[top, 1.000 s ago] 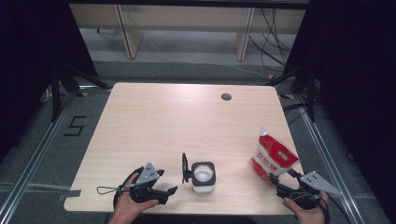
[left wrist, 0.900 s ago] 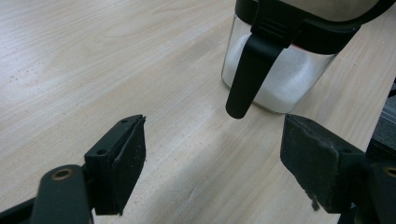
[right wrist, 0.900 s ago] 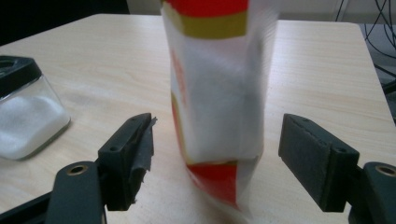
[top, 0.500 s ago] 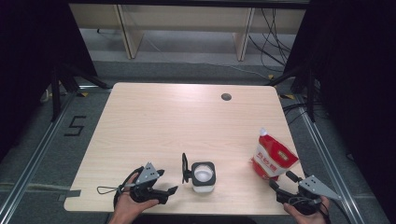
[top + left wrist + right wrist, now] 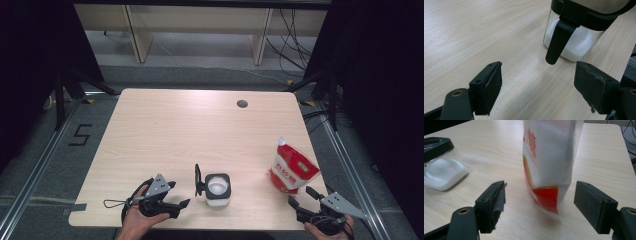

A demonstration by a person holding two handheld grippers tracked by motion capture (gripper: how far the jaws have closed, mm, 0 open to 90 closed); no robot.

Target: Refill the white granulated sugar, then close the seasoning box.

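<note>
Right gripper view: the sugar bag is seen upright on the table, ahead of the spread, empty jaws of the right gripper; a low or one-sided grip is judged likely to tip this soft bag. The left gripper, also held level near the front edge with jaws apart, is aimed at the open jar just beside it.

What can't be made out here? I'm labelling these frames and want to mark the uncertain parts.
- Bag: top cut off by the right gripper view's upper edge; its print is too small in the high view.
- Jar: rim and lid cut off by the left gripper view's top edge.
- Right gripper: its hand cut off by the high view's bottom edge.
</note>
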